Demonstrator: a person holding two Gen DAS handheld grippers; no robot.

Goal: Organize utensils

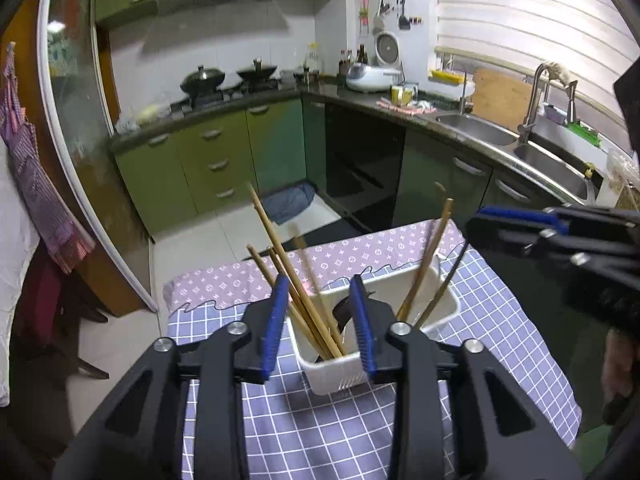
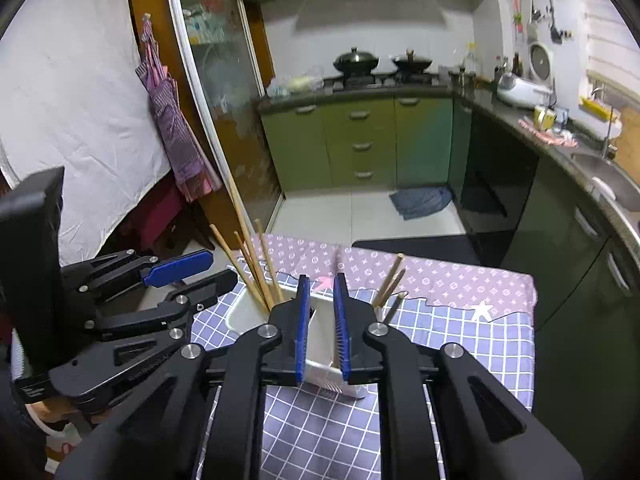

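A white slotted utensil holder point(image 1: 340, 374) stands on the checked tablecloth point(image 1: 304, 432). Several wooden chopsticks point(image 1: 280, 256) lean in its left compartment, and more sticks point(image 1: 426, 264) lean in its right one. My left gripper point(image 1: 320, 322) is open just above the holder's near end, empty. My right gripper point(image 2: 320, 320) is open with a narrow gap, over the holder point(image 2: 320, 376), nothing held. The chopsticks point(image 2: 250, 260) stand left of it, other sticks point(image 2: 390, 280) right. The left gripper point(image 2: 176, 276) shows at the left of the right wrist view; the right gripper point(image 1: 520, 220) shows at the right of the left wrist view.
The small table carries a purple patterned cloth point(image 1: 360, 256) at its far edge. Beyond are green kitchen cabinets point(image 1: 216, 160), a stove with woks point(image 1: 204, 78), a sink point(image 1: 476, 126) at the right and a blue mat point(image 1: 290, 200) on the floor.
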